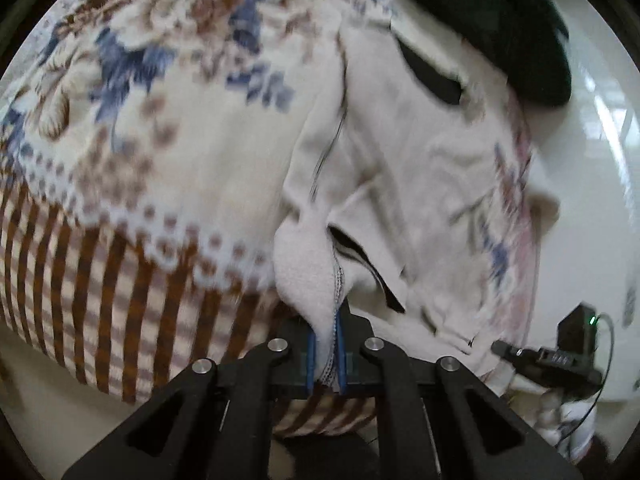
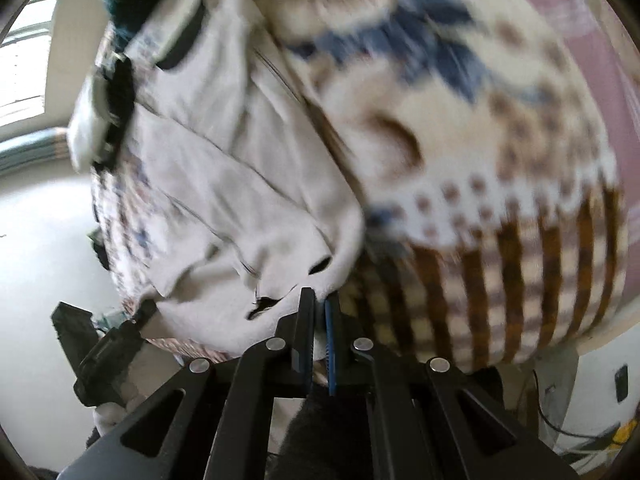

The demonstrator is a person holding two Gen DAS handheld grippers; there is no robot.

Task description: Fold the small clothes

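Both tongs — left tongs (image 1: 326, 344) and right tongs (image 2: 320, 320) — pinch edges of the cream fleece garment (image 1: 400, 168), which stretches up-frame from each over the floral-and-striped bed cover (image 1: 140, 160) — equally near.

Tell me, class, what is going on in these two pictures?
A person is folding a cream garment with a hand-held gripper in each hand. The left gripper is shut on a stitched edge of it, and the right gripper pinches another edge. The garment lies over a floral and striped cloth, with a dark garment at the far end. Both views are blurred.
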